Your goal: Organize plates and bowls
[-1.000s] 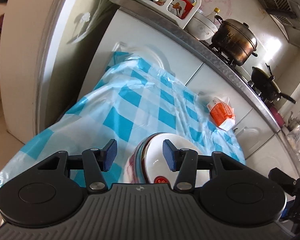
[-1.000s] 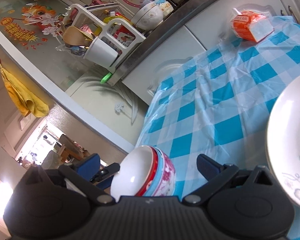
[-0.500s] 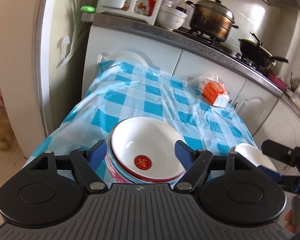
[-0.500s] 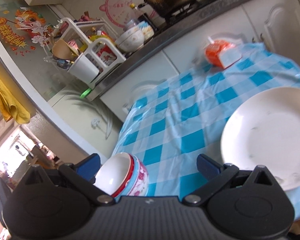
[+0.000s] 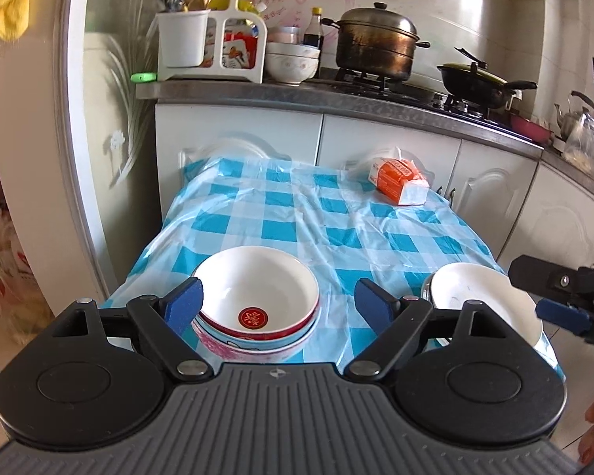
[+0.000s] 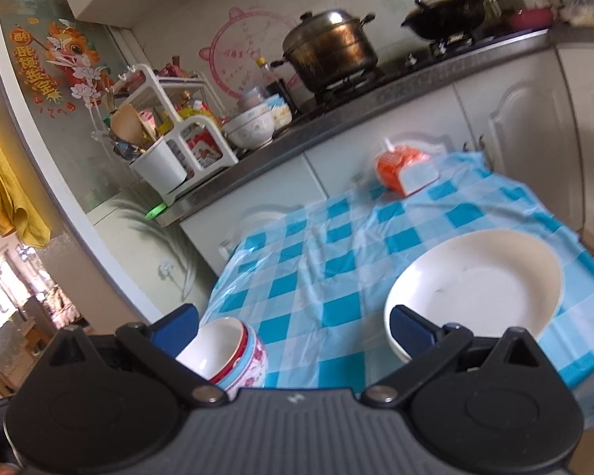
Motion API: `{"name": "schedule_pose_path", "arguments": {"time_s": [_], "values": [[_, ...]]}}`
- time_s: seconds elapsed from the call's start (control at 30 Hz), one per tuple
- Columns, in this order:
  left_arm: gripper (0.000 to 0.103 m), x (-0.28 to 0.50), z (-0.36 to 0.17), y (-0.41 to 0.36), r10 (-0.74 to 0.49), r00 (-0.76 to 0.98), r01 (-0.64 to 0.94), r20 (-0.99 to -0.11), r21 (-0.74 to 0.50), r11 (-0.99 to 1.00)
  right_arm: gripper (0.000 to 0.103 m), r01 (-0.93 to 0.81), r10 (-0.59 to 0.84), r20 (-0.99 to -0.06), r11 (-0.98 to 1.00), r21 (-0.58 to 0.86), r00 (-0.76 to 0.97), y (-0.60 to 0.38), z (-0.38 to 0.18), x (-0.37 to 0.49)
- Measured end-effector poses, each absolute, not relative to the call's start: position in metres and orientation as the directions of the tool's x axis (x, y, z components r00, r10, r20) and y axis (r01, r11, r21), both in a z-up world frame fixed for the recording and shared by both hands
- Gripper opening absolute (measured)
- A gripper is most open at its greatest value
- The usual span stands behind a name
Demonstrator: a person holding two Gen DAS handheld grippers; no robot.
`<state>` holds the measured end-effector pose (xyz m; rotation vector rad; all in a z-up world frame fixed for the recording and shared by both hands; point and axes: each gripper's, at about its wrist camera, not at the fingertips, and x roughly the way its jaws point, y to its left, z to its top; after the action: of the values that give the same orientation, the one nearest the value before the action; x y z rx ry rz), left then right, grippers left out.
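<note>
A stack of bowls [image 5: 257, 308] stands at the near left of the table, a white bowl with a red rim and red emblem nested in a pink and blue patterned one; it also shows in the right wrist view [image 6: 225, 352]. A stack of white plates [image 5: 479, 301] lies at the near right, also in the right wrist view [image 6: 479, 285]. My left gripper [image 5: 278, 300] is open, its fingers on either side of the bowls and apart from them. My right gripper [image 6: 295, 326] is open and empty, between the bowls and the plates.
The table has a blue and white checked cloth [image 5: 305, 217]. An orange and white packet [image 5: 400, 182] lies at its far right. Behind stand white cabinets [image 5: 388, 146], a counter with a utensil rack [image 5: 210, 43], a bowl [image 5: 293, 63], a steel pot [image 5: 376, 43] and a wok [image 5: 479, 79].
Both wrist views have tilted upright and pulled back. My left gripper has opened wider around the bowl stack. The plates have come fully into the right wrist view.
</note>
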<state>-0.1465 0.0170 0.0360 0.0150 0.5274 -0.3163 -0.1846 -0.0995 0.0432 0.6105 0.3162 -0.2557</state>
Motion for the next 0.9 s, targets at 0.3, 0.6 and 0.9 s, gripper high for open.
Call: {"name": "schedule_pose_path", "arguments": {"time_s": [0.3,0.6,0.9], "values": [[0.103,-0.168,0.038,0.012,-0.265,0.84,0.302,-0.474,0.002,0.953,0.102,0.37,-0.203,-0.369,0.801,0.471,0.907,-0.088,0.047,-0.207],[0.103,-0.176,0.027,0.008,-0.257,0.831,0.311,-0.493,0.03,0.95,0.102,0.414,-0.248,-0.397,0.809,0.417,0.884,-0.08,0.037,-0.214],[0.103,-0.172,0.002,0.008,-0.226,0.803,0.294,-0.551,0.036,0.955,0.102,0.467,-0.299,-0.443,0.817,0.339,0.845,-0.07,0.005,-0.212]]}}
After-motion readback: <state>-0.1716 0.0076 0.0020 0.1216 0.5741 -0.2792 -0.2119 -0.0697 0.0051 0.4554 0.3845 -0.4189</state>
